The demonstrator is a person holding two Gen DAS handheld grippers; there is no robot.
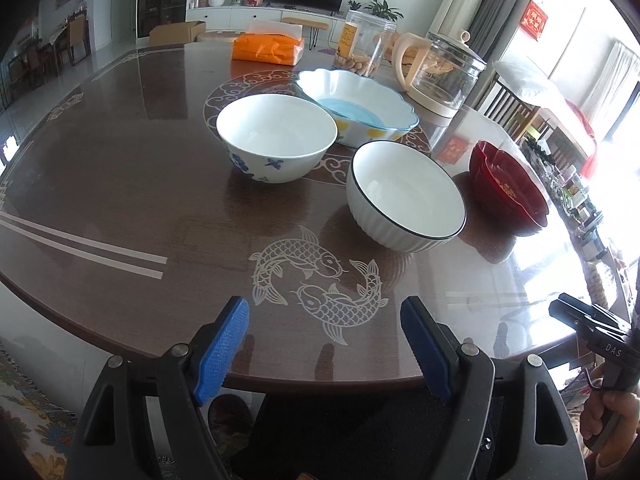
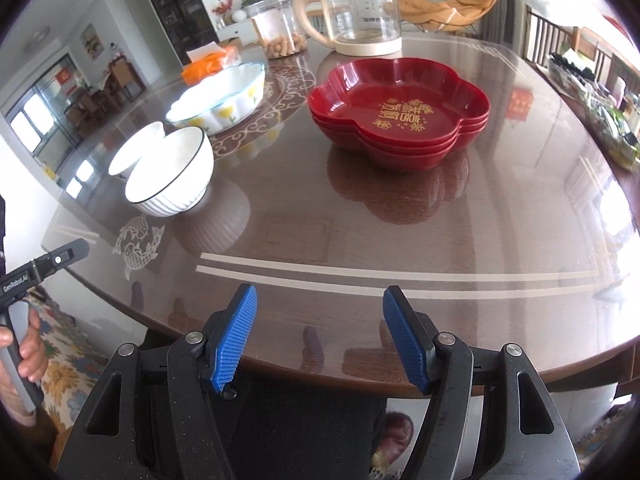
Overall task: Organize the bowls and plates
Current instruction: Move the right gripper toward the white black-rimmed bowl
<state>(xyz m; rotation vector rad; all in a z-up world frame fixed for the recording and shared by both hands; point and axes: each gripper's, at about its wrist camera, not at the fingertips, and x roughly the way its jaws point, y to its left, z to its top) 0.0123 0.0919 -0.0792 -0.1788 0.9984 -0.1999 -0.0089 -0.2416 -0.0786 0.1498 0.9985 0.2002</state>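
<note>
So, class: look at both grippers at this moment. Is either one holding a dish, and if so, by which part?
Nothing is held. The left gripper and the right gripper both stand open at the table edge, with no dish between their pads.

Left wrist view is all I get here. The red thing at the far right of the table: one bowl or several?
Observer: The right wrist view shows the red dishes as a stack of flower-shaped dishes nested together, three rims showing.
Operator: Anything inside the top one?
Observer: No food; only gold characters printed on its floor.
Operator: Is the right gripper holding anything?
Observer: No. The right gripper has its blue fingers apart over the table near its edge, with nothing between them.
</note>
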